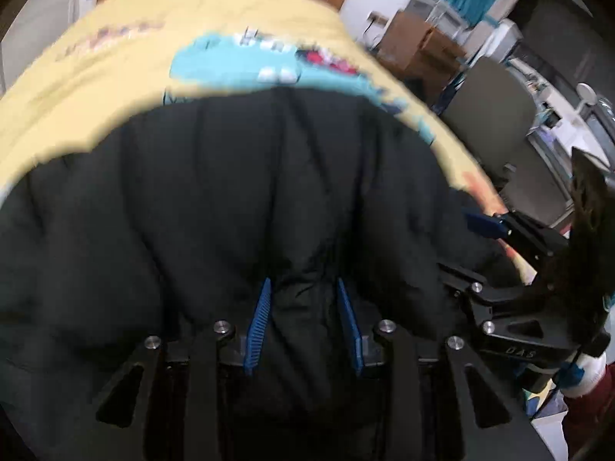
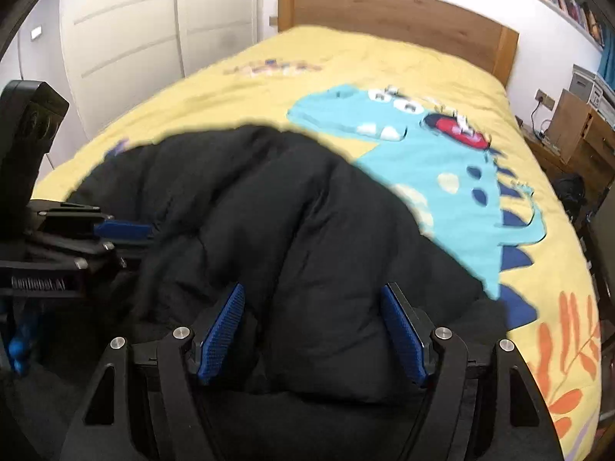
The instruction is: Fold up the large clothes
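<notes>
On the bed [image 2: 238, 77], under a yellow cover printed with a blue dinosaur [image 2: 453, 176], we work a black padded jacket [image 2: 269, 207] that lies bunched on the near part of the cover, between us and the dinosaur print.

Our left claw [image 1: 303, 322] has its two blue pads drawn in part-way, with a ridge of the black padding bulging up between them; the fabric looks pinched, though motion blur keeps us from saying how firmly. Our right claw [image 2: 315, 330] stands wider, its pads well apart on either side of a thick roll of the same jacket, which fills the gap; whether the pads press into it we cannot tell.

The relation that matters: the jacket stretches away from both claws toward the headboard [image 2: 396, 15], its quilted seams running roughly along the fingers' line, and its far edge stops short of the dinosaur's head. Both claws sit at the jacket's near edge, the left one seen just beside the right in the right wrist view [image 2: 123, 230], the right seen at the jacket's edge in the left wrist view [image 1: 484, 226].

We judge the coming fold calls for carrying this near edge forward over the bulk toward the headboard, both claws moving together so the padding does not twist.
</notes>
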Motion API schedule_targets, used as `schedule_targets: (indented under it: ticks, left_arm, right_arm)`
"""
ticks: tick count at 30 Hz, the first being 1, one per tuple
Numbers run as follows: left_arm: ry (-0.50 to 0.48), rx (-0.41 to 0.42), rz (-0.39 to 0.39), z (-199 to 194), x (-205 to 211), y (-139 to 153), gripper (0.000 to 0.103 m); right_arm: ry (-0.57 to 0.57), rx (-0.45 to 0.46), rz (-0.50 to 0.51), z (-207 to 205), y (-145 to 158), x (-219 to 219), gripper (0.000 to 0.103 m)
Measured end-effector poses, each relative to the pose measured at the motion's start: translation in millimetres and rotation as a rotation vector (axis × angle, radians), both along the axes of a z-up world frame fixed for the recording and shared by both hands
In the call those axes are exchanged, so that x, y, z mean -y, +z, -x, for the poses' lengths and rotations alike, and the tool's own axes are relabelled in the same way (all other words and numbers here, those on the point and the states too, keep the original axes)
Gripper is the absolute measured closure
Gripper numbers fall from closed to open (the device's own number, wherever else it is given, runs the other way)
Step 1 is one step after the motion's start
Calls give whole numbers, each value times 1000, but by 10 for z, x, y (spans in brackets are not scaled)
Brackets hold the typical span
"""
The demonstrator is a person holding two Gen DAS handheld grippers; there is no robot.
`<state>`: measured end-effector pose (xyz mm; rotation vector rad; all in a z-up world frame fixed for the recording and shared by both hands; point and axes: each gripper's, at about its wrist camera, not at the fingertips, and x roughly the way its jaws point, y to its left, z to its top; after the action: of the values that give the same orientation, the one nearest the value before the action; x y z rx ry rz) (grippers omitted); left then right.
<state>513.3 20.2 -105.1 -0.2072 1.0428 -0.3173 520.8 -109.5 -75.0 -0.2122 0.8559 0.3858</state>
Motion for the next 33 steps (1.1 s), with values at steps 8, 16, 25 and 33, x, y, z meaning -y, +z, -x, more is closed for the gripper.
schedule_targets:
  ticks: [8,16,25,33]
  left_arm:
    - [4,-27,-40,24,78,-24,69]
    - [60,36,-12,749,-200,387,69]
    - [150,114,-32,1796,-742,898,63]
    - [217,145,-44,2780,-1373,1036,55]
  right_arm:
    - [-28,-55,70,-19,-177,-70,30]
    - [-72,23,27,481,369,102,30]
    - [-117,67,-35,1465,844,339,30]
    - [-195,65,-87,2446,1012,863,26]
